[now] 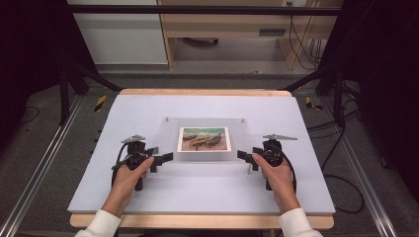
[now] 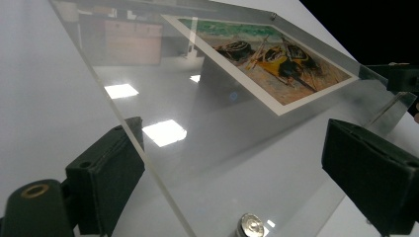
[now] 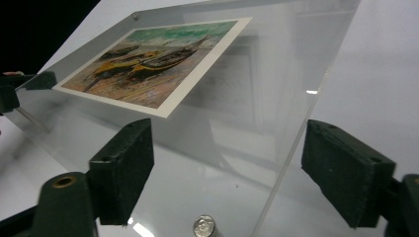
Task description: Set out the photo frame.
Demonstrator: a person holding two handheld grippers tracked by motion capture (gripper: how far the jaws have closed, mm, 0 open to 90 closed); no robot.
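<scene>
A clear acrylic photo frame (image 1: 205, 157) lies on the pale mat, holding a picture of boats on a beach (image 1: 204, 138). My left gripper (image 1: 162, 160) sits at the frame's near left corner, open. My right gripper (image 1: 245, 159) mirrors it at the near right corner, also open. In the left gripper view the acrylic panel (image 2: 207, 148) runs its edge between the spread jaws of my left gripper (image 2: 237, 173), untouched, with the picture (image 2: 267, 59) beyond. The right gripper view has the panel (image 3: 237, 123) edge inside my right gripper (image 3: 234, 173), with a gap on both sides.
A pale mat (image 1: 148, 192) covers the wooden table (image 1: 197, 221). Small metal standoffs (image 2: 252, 226) (image 3: 204, 227) sit at the frame's near corners. Dark stand legs (image 1: 64, 89) and cables (image 1: 341, 138) flank the table; a wooden cabinet (image 1: 222, 29) stands behind.
</scene>
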